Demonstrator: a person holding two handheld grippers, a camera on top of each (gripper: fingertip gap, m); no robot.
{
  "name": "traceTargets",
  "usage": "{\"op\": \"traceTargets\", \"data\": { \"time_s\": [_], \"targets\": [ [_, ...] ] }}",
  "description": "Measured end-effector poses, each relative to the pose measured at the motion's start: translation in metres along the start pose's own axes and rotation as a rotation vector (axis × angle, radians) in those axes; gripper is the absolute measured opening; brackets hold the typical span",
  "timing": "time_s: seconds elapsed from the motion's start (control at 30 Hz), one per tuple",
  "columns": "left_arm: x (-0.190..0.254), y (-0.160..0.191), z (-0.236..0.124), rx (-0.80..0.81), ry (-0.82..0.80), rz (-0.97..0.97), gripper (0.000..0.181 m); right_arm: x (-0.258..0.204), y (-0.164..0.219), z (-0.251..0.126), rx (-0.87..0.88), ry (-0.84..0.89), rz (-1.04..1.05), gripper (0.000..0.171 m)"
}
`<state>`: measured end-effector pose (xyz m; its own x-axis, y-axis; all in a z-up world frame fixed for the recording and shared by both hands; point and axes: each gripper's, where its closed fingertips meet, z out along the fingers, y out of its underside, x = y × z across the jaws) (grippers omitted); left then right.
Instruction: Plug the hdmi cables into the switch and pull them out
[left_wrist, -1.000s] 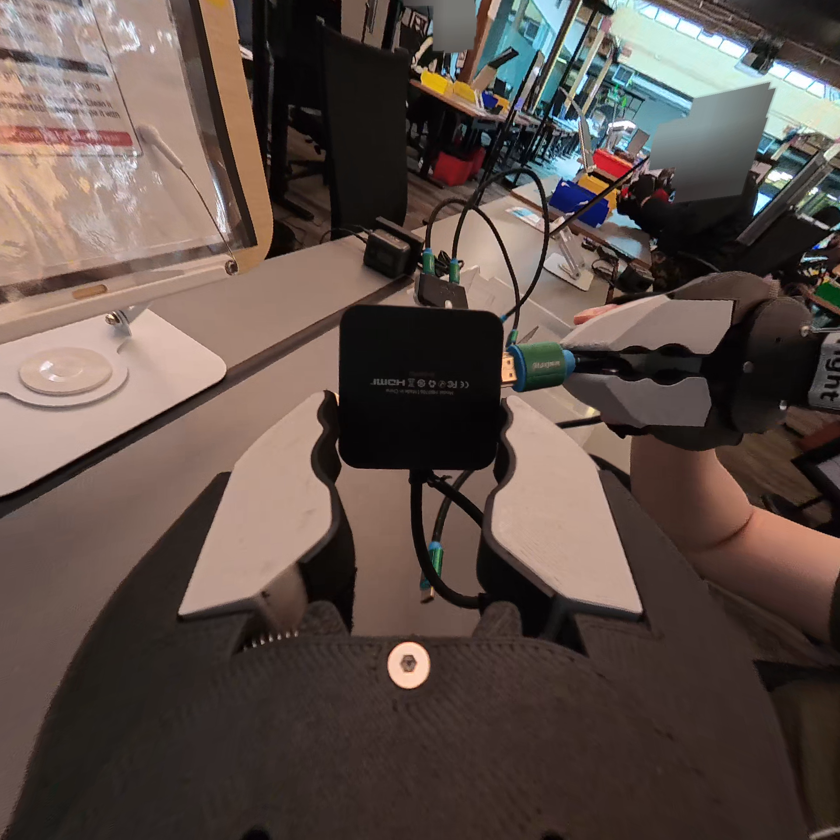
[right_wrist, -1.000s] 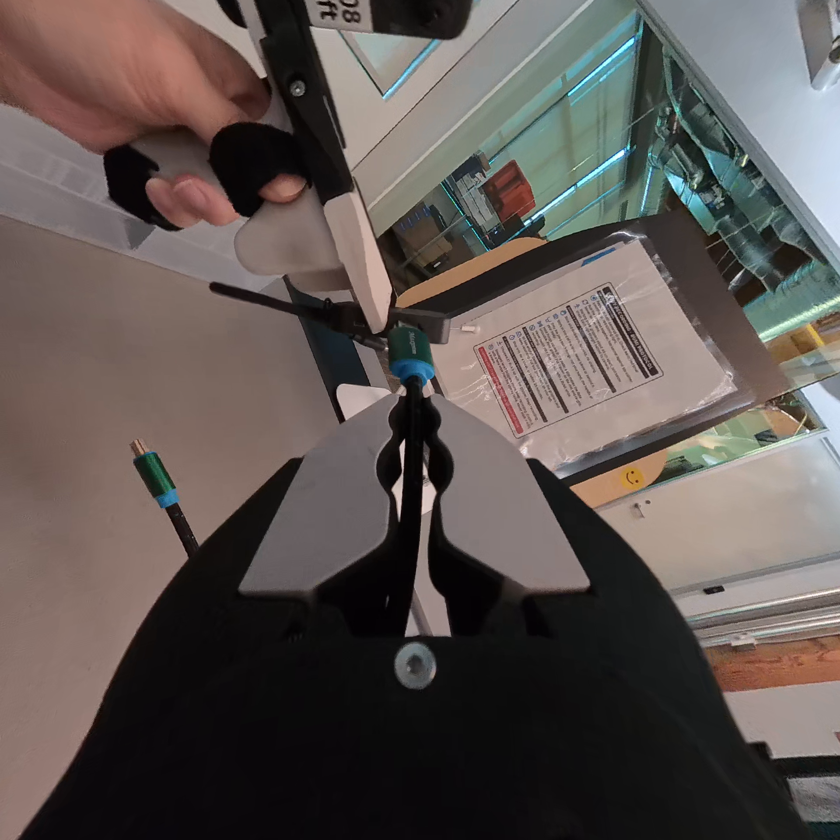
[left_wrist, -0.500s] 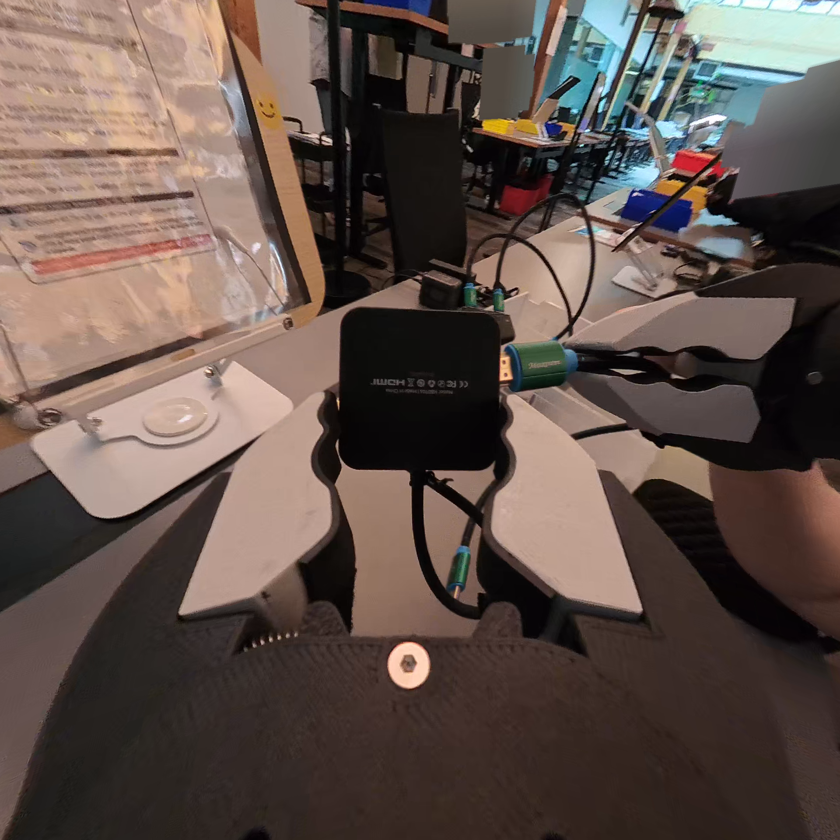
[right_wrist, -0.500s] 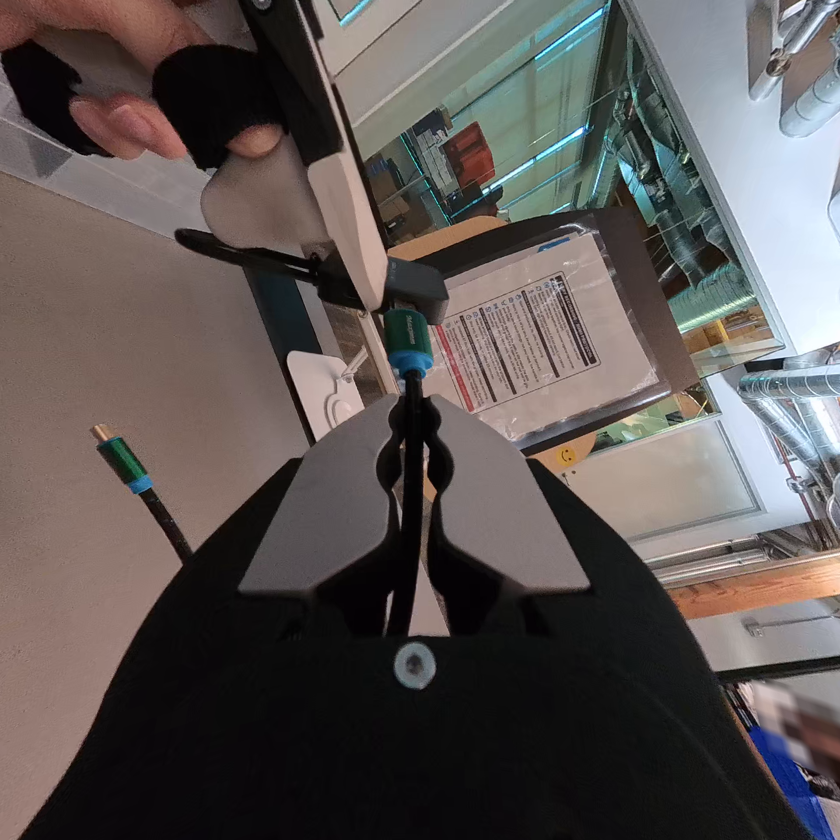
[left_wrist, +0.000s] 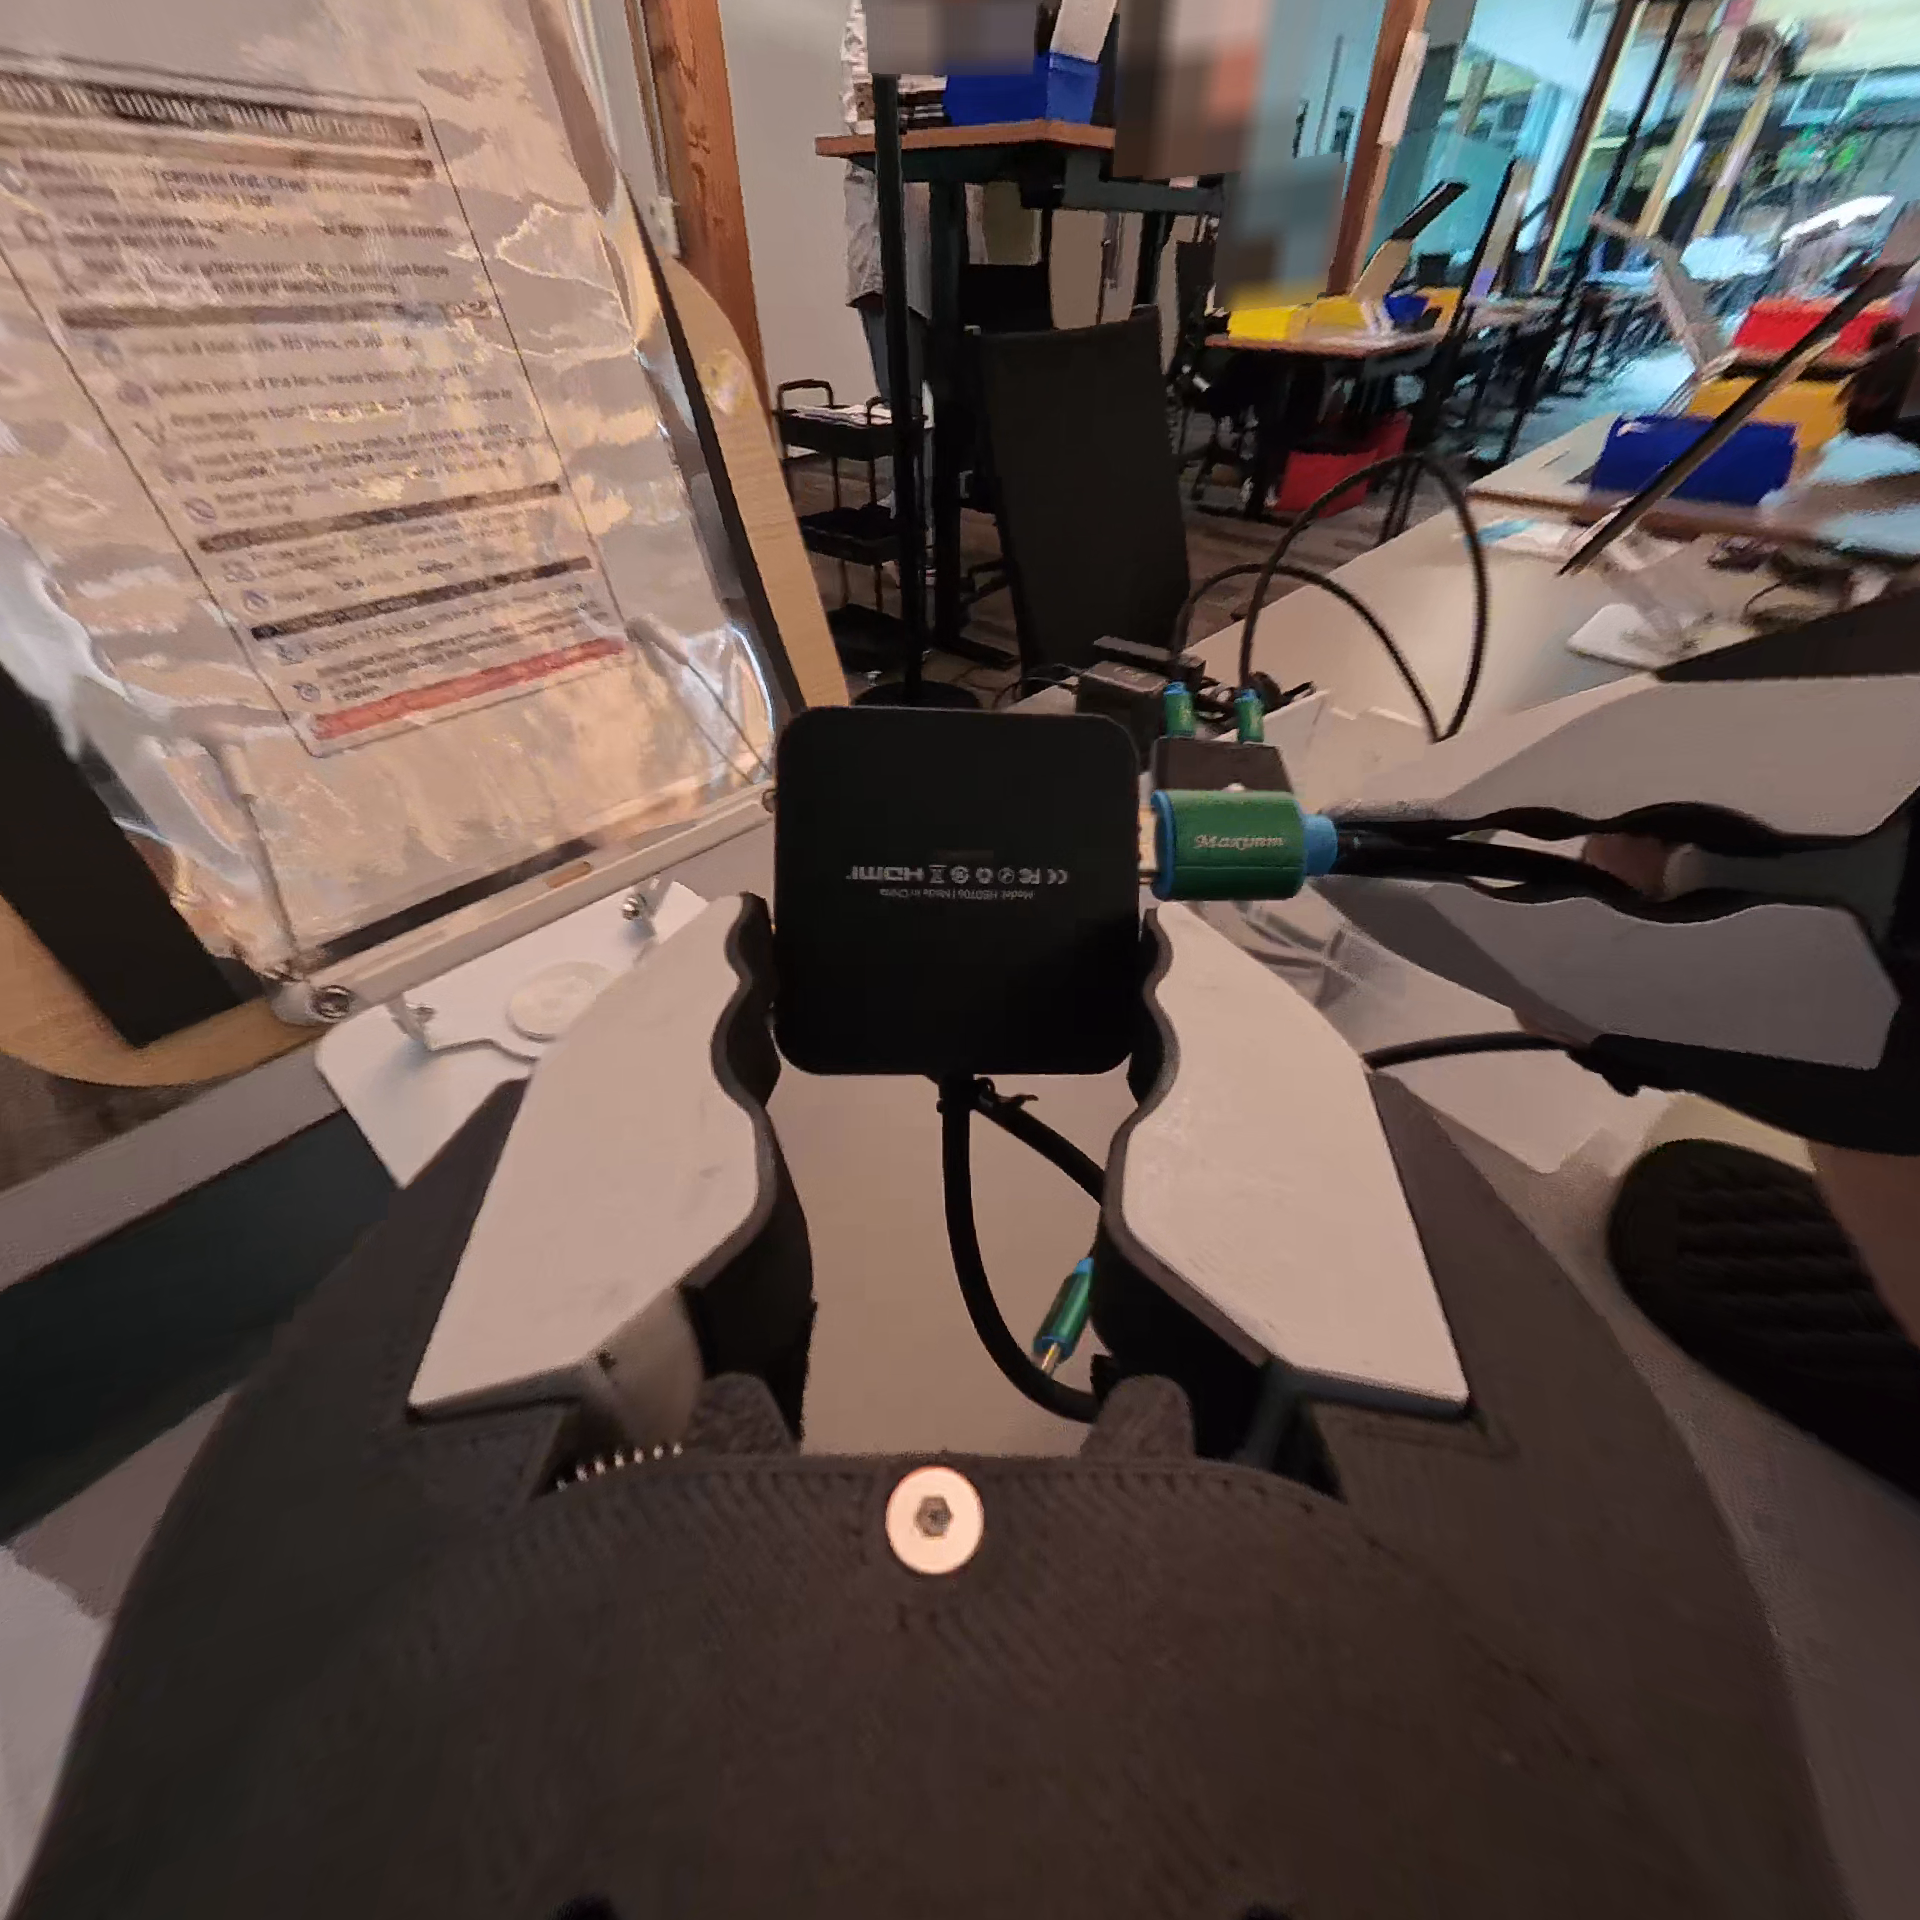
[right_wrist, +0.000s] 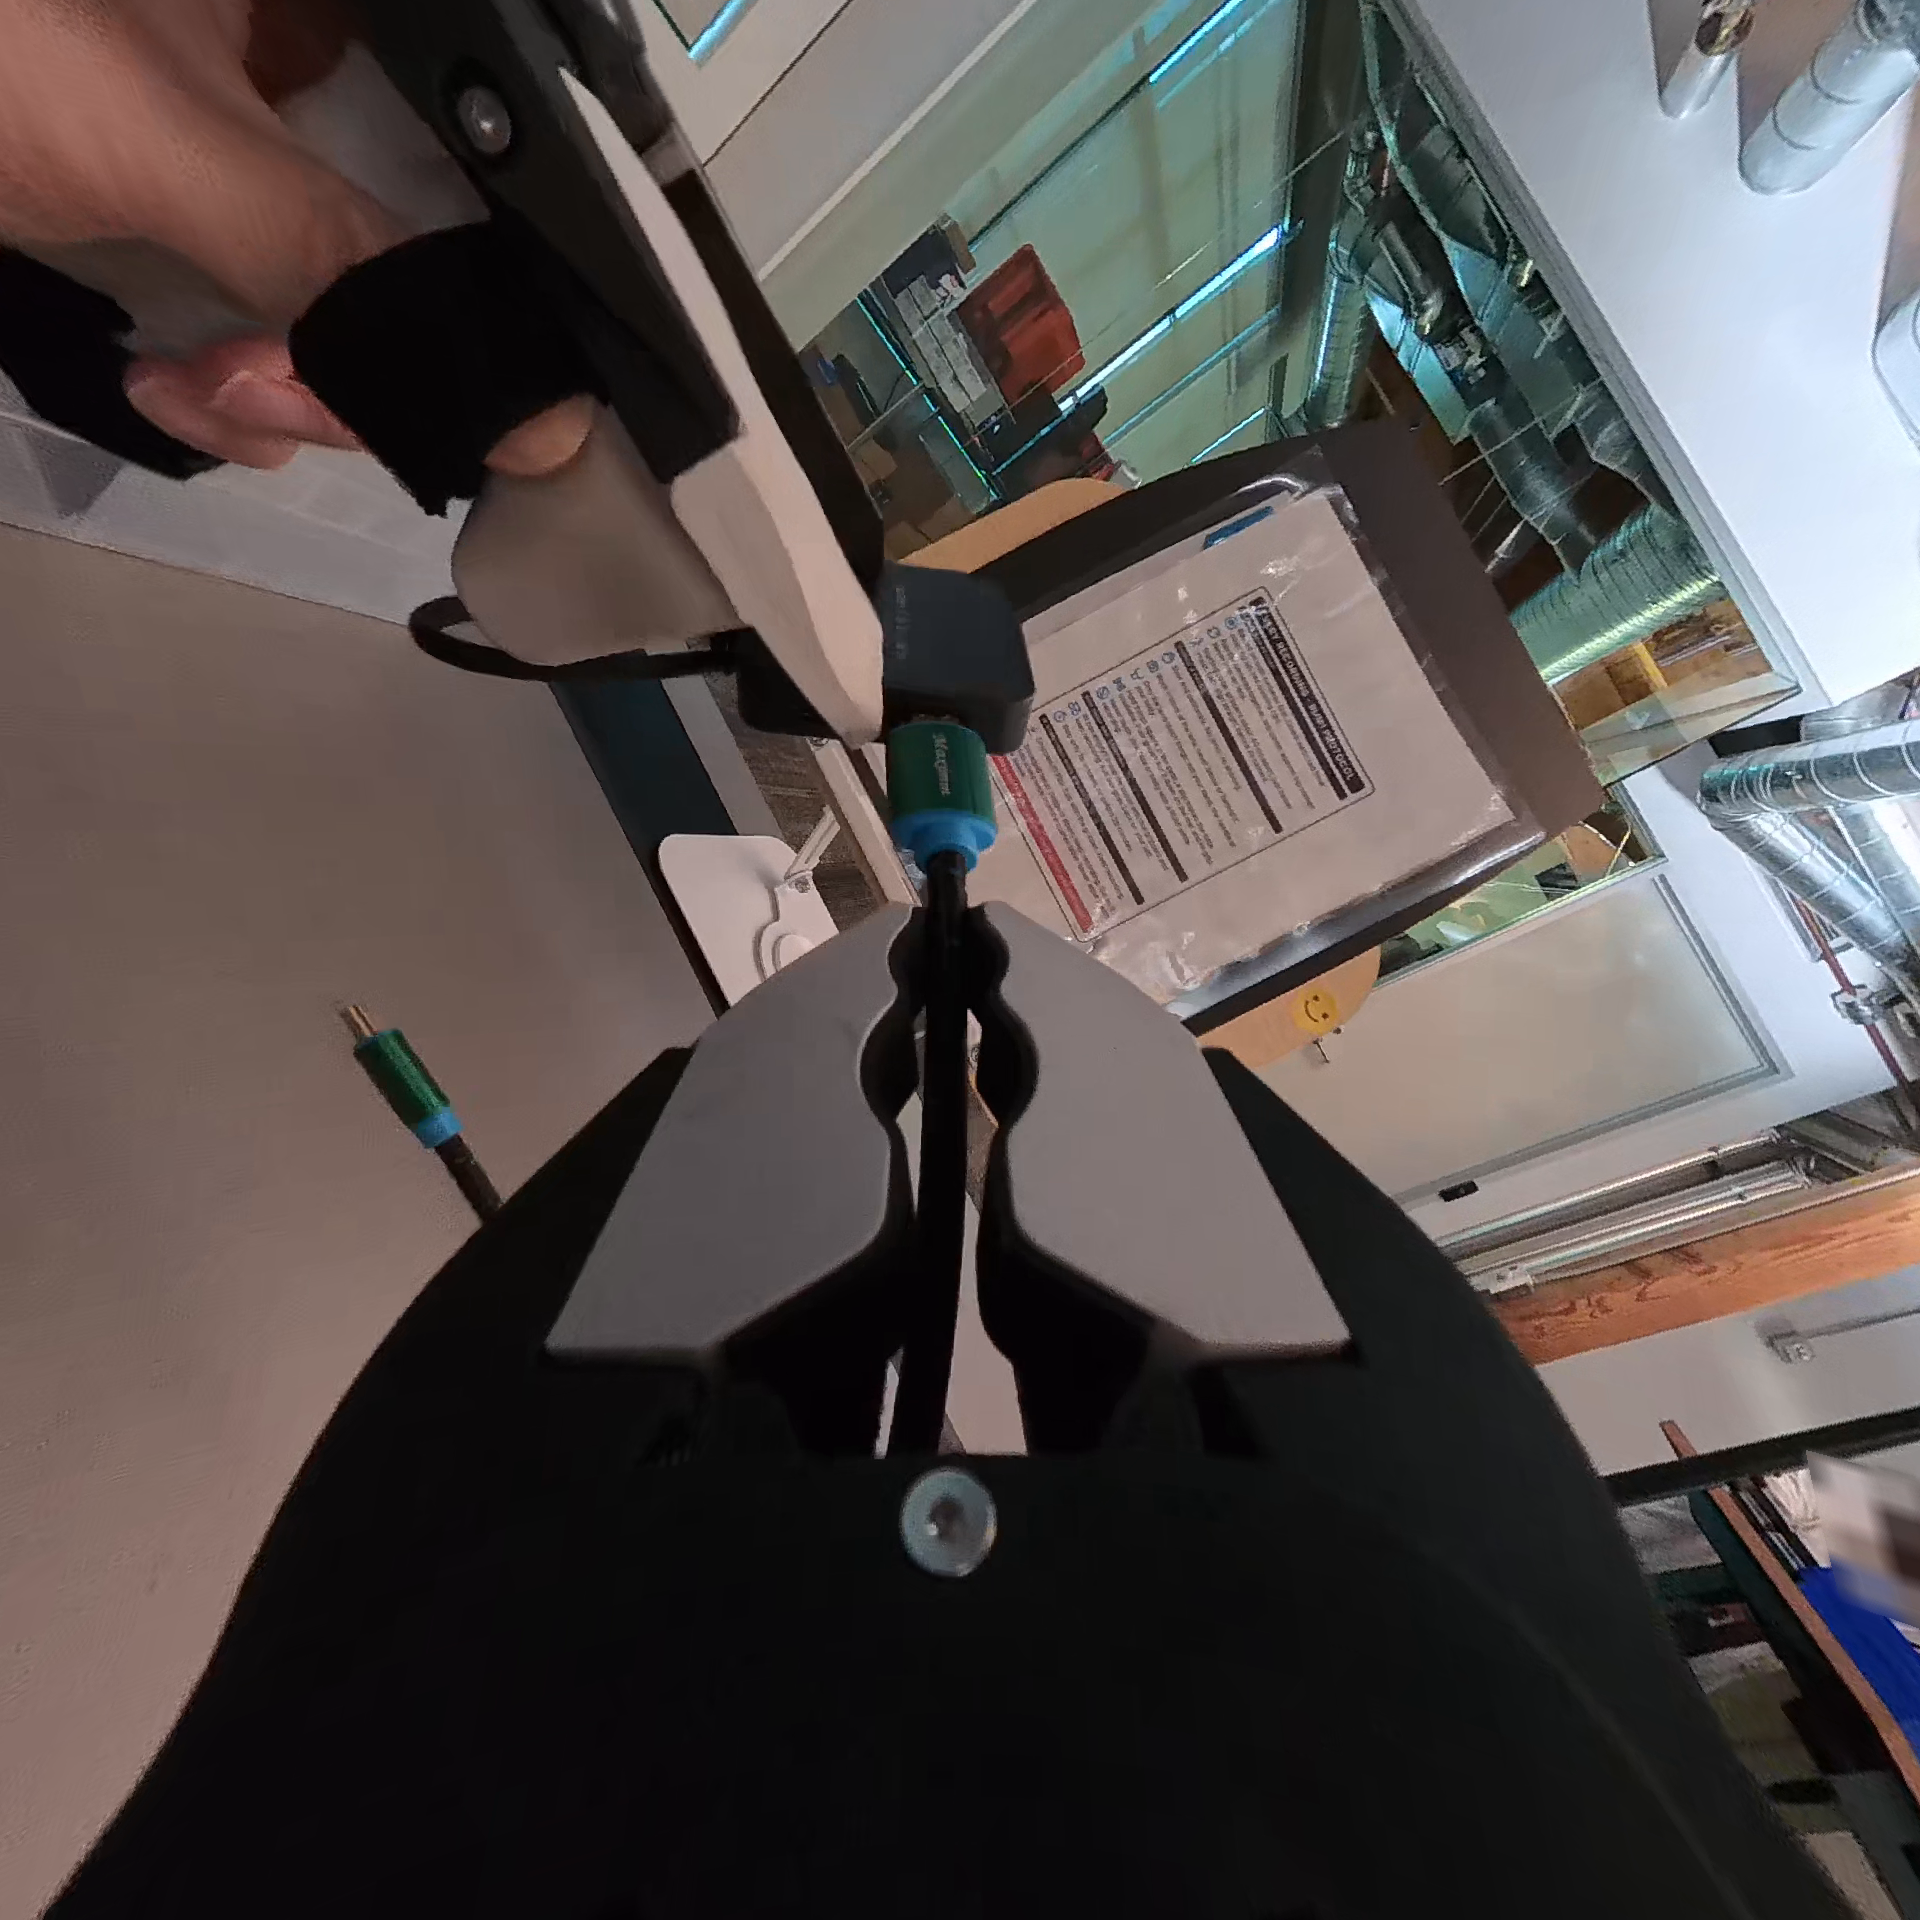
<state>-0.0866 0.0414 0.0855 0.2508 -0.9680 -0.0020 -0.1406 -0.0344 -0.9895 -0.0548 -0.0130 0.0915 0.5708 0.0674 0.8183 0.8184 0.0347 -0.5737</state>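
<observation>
In the left wrist view the left gripper (left_wrist: 956, 997) clamped the black switch (left_wrist: 954, 883), and the green plug (left_wrist: 1226, 842) had closed in (gold tip nearly buried).

In the right wrist view the right gripper (right_wrist: 951, 935) pinched the cable (right_wrist: 940, 1091) just behind the plug, so insertion looked nearly complete

HDMI switch (left_wrist: 954, 894): matte black square with small white print; plug (left_wrist: 1226, 844) at its side has a green barrel, blue collar and gold metal tip, on a black cable (right_wrist: 940, 1164). A second plug (right_wrist: 400, 1081) on the pale grey table (right_wrist: 208, 935) shows the same green, blue and gold; left gripper (left_wrist: 956, 956) and right gripper (right_wrist: 943, 925) both have light grey fingers with black inner pads on black textured bodies. Background: white sheet (left_wrist: 312, 436) with black and red bars under clear film, tan wood board (right_wrist: 1314, 1013) with a yellow smiley sticker, plus blue, yellow and red bins (left_wrist: 1704, 457)
</observation>
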Motion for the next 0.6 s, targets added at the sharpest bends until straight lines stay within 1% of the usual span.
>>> {"op": "traceTargets", "data": {
  "time_s": [0.13,0.2,0.27,0.4,0.6],
  "targets": [
    [-0.001,-0.003,-0.001,0.018,-0.052,0.039,0.068,0.000,-0.002,0.000,0.020,0.010,0.038,0.007],
    [0.001,-0.005,-0.002,0.035,-0.017,-0.005,0.067,0.001,-0.004,-0.001,0.038,0.020,0.043,0.007],
    [0.003,-0.007,-0.004,0.043,0.006,-0.006,0.067,0.002,-0.007,-0.002,0.052,0.021,0.052,0.007],
    [0.007,-0.011,-0.006,0.062,-0.025,0.066,0.066,0.007,-0.005,-0.003,0.046,0.043,0.048,0.006],
    [0.017,-0.018,-0.011,0.075,-0.029,0.190,0.066,0.009,-0.011,-0.013,0.166,-0.040,0.052,0.007]
  ]
}}
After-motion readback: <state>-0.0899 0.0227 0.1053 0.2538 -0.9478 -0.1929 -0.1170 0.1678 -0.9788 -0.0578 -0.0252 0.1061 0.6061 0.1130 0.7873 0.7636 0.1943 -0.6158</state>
